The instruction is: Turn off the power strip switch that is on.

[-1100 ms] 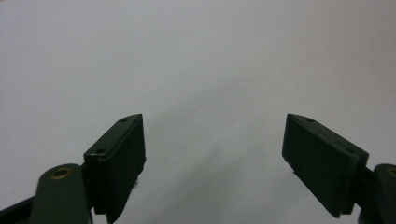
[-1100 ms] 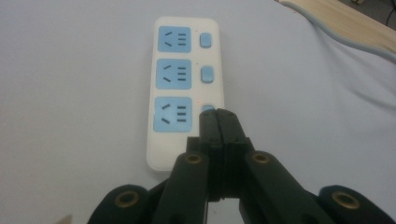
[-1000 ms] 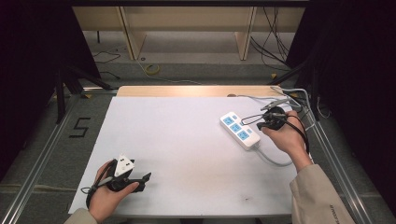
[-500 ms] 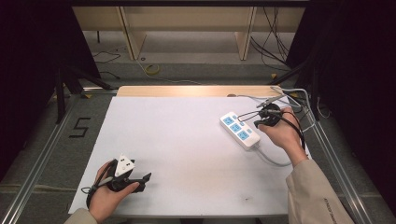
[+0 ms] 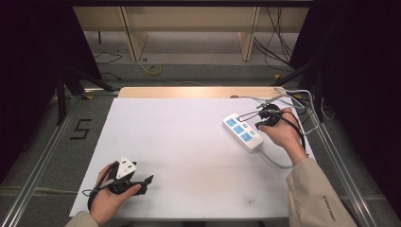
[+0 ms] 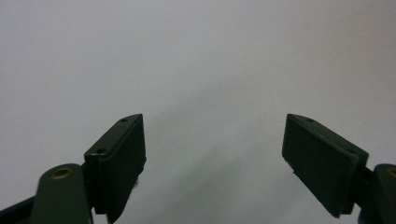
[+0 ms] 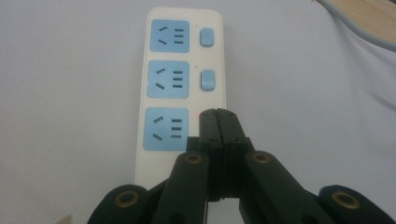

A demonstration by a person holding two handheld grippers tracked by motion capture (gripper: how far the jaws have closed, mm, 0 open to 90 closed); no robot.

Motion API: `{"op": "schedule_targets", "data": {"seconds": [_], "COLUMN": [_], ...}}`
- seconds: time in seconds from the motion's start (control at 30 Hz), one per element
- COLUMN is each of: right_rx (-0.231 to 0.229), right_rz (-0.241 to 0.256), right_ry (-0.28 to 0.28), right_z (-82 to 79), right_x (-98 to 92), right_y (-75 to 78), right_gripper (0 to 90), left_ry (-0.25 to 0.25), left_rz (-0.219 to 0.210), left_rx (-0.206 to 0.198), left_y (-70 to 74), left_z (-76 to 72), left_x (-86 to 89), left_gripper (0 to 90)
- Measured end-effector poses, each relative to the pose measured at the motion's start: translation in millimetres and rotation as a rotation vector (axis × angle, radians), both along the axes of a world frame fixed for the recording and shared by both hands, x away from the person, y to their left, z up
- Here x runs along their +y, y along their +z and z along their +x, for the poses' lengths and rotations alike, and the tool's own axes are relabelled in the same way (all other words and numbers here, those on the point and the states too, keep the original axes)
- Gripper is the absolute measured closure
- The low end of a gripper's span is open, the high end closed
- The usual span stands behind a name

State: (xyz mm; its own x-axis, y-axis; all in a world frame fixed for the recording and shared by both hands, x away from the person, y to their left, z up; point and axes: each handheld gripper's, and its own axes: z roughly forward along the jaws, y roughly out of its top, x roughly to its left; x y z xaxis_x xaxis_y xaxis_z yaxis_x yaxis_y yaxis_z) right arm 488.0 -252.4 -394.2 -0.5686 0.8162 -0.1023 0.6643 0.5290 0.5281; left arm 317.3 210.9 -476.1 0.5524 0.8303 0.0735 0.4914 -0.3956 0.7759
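Two claws were at work over the white worktop (image 5: 189,142). At the near left, the left claw (image 5: 142,181) stayed where it had been, jaws spread wide and empty. At the far right, the right claw (image 7: 217,122) had swung over the power strip (image 5: 242,132), jaws pressed together on nothing, tip on the nearest socket's switch, beside a small red light. Probably it was pressing that switch.

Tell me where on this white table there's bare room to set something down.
The widest free patch is the middle of the white table, between the left gripper at the near left and the power strip at the right. The far left corner is bare too. It is crowded at the far right, around the strip, its cable and the right gripper.
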Motion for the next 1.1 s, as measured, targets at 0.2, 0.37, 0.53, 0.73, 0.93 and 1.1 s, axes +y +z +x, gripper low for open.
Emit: {"op": "schedule_targets", "data": {"seconds": [0.2,0.37,0.53,0.73,0.93,1.1], "right_rx": [0.022,0.035,0.048,0.063,0.082,0.095], "right_rz": [-0.007,-0.003,-0.008,-0.017,-0.023,-0.030], "right_ry": [0.005,0.001,0.005,0.004,0.001,0.001], "right_z": [5.5,9.3,12.6,17.6,22.3,24.8], "right_x": [2.3,3.8,5.3,7.3,9.1,11.0], "right_y": [-4.3,-8.2,-11.5,-14.0,-18.2,-21.9], "right_gripper": [90.0,90.0,90.0,90.0,90.0,90.0], "left_ry": [-0.001,-0.001,-0.001,-0.002,-0.002,-0.003], "left_rz": [0.000,-0.001,0.000,0.001,0.000,0.000], "left_rx": [0.001,0.000,0.000,0.000,0.000,-0.001], "left_y": [-0.1,0.0,-0.1,-0.1,-0.1,0.0], "left_z": [0.1,0.1,0.1,0.1,0.1,0.1], "left_x": [0.1,0.1,-0.1,-0.1,0.0,-0.1], "left_gripper": [21.3,21.3,21.3,21.3,21.3,21.3]}}
